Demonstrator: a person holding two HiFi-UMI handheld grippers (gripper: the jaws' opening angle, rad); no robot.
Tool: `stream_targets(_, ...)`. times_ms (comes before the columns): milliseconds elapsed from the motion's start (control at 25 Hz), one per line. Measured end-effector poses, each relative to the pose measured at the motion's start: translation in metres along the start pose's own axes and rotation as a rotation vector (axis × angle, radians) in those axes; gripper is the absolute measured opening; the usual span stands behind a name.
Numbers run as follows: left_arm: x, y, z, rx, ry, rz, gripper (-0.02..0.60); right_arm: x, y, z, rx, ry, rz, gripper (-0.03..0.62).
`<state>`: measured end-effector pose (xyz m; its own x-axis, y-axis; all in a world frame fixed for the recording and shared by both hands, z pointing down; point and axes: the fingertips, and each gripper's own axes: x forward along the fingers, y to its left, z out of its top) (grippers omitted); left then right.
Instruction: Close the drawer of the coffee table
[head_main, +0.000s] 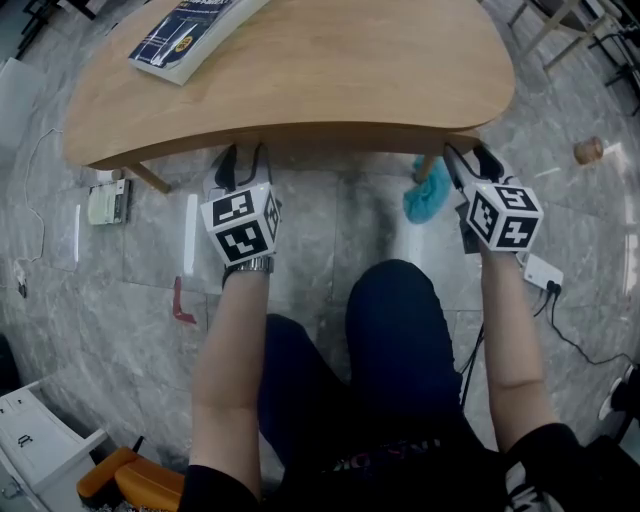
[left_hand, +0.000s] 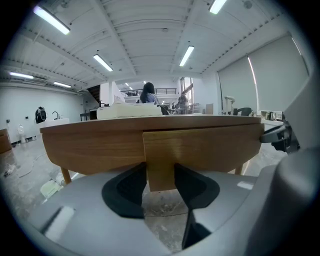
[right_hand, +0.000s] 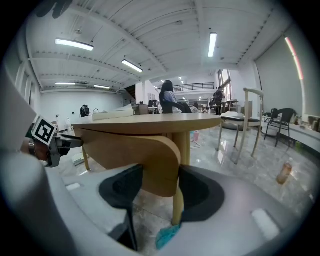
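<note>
A light wooden coffee table stands in front of me, with a book on its top. Its drawer front hangs under the top's near edge and stands slightly proud of the apron beside it. My left gripper reaches under that edge. In the left gripper view, the left gripper has both pads against the drawer front's lower left end. My right gripper is at the other end. The right gripper is shut on the rounded right end of the drawer front. From the head view the drawer is hidden under the top.
A teal cloth lies on the grey floor by a table leg. A white power strip with a cable lies to the right, and a red tool and a white box to the left. Chairs stand further off.
</note>
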<state>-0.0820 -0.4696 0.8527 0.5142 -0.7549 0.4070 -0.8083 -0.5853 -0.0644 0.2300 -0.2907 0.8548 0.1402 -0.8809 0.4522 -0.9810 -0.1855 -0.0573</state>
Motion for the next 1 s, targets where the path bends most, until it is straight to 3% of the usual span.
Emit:
stream_targets(480,0.019,-0.009,0.009,-0.013,-0.027,0.015,0.178,0.016,-0.008,0.008,0.067,-0.033,-0.119,0.224)
stream_targets(1000,0.03,-0.014,0.008,-0.017,-0.023,0.001,0.175,0.024,-0.011,0.011,0.08,-0.035,-0.132,0.224)
